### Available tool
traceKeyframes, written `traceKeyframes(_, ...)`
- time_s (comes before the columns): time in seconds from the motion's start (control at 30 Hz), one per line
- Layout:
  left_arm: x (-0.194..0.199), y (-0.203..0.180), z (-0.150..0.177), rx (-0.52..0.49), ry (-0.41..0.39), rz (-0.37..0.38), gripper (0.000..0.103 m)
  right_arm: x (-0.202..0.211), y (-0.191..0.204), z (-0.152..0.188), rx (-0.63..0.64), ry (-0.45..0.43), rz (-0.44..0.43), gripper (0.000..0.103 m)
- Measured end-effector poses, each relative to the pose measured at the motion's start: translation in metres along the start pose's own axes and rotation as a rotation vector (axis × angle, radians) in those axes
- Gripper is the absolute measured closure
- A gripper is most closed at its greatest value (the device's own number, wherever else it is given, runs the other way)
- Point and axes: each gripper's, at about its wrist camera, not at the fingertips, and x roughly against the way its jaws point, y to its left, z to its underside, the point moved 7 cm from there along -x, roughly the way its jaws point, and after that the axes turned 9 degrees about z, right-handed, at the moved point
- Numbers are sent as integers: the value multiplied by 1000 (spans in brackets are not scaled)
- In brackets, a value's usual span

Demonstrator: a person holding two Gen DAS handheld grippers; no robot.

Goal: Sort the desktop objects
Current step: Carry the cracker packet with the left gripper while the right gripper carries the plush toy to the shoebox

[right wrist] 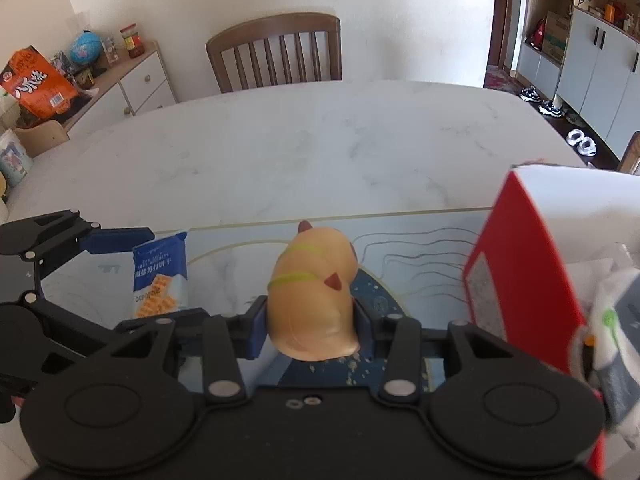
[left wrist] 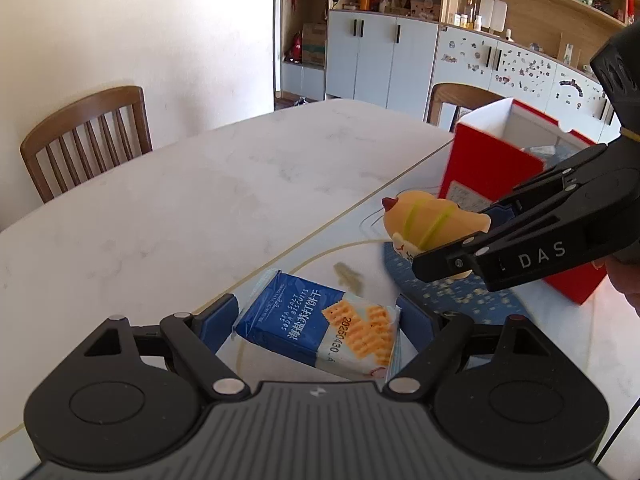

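A blue-and-white foil biscuit packet is grasped in the left tool, and a yellow rubbery animal toy is clenched in the right tool, just beside the red open-topped cardboard box. The carrying step is judged underway; next, release over that box on the white marble tabletop is called for.

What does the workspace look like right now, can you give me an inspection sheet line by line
Surface: white marble-look table, blue patterned mat near the box.
Job's things: biscuit packet between the left gripper's pads; yellow toy; red box, open top, things inside.
Clutter: nothing seen on the table.
Grippers: left gripper wide, around the packet; right gripper shut on the toy.
Cables: nothing seen.
Surroundings: wooden chair, cabinets, shelving.
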Motion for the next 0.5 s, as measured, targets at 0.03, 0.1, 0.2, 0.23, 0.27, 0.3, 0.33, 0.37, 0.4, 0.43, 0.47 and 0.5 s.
traceKeyframes(0.03, 4, -4, -2, -1, -3, 2, 17, 5, -2, 1, -2, -5, -2, 60)
traceKeyframes(0.1, 10, -11, -6, -3, -8, 2, 17, 13, -5, 2, -10, -12, -5, 60)
traceKeyframes(0.2, 19, -20, -11, -2, -16, 3, 17, 27, -10, 3, -24, -23, -17, 60)
traceKeyframes(0.23, 22, -24, -13, -2, -19, 2, 17, 31, -11, 4, -24, -26, -17, 60)
traceKeyframes(0.27, 25, -27, -15, -2, -22, -2, 17, 35, -13, 5, -23, -28, -17, 60)
traceKeyframes(0.3, 28, -31, -17, -3, -25, -2, 17, 39, -14, 6, -22, -31, -17, 60)
traceKeyframes(0.33, 32, -35, -19, -5, -30, 0, 17, 44, -16, 7, -23, -36, -18, 60)
traceKeyframes(0.37, 35, -38, -21, -6, -35, 1, 17, 48, -17, 7, -24, -41, -18, 60)
traceKeyframes(0.4, 37, -42, -23, -9, -37, 1, 17, 52, -19, 8, -25, -44, -19, 60)
traceKeyframes(0.43, 40, -47, -25, -12, -40, 0, 17, 56, -21, 9, -26, -47, -19, 60)
traceKeyframes(0.47, 42, -51, -26, -15, -44, 0, 17, 60, -24, 11, -29, -49, -18, 60)
traceKeyframes(0.5, 44, -55, -28, -18, -47, 0, 17, 63, -26, 13, -31, -51, -19, 60)
